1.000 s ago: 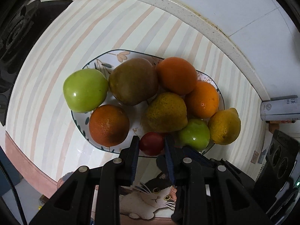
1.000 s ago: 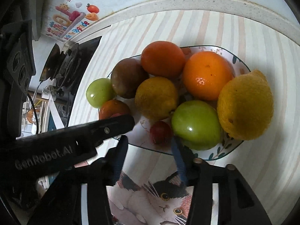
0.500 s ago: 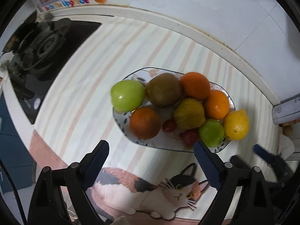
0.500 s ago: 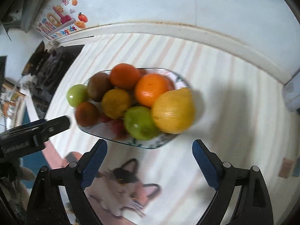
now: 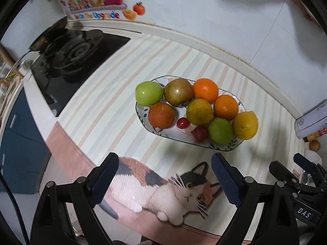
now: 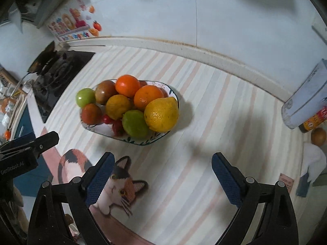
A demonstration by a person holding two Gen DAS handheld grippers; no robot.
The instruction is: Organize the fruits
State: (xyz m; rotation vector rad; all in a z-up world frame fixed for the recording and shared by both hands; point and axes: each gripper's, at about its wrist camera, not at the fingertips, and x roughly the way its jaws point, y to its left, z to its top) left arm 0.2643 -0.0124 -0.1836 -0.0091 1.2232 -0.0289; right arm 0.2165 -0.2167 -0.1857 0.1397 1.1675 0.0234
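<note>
— Where's the fruit?

— All on the plate [image 5: 241,145], out on the striped bench [image 5: 114,106]. A green apple [image 5: 149,93] sits at the stove end and a lemon [image 5: 244,125] at the other, resting on the rim. Oranges fill the middle, and two small red fruits [image 5: 182,123] lie near the front edge beside a second green apple [image 5: 220,130].

— And the grippers?

— The left gripper [image 5: 164,180] hangs over the cat picture [image 5: 184,192] on the mat, its jaws spread wide and holding nothing. The right gripper [image 6: 162,176] is the same, jaws wide apart and empty, well back from the plate.

— Anything else around?

— The stove [image 5: 67,61], off to the left.
</note>
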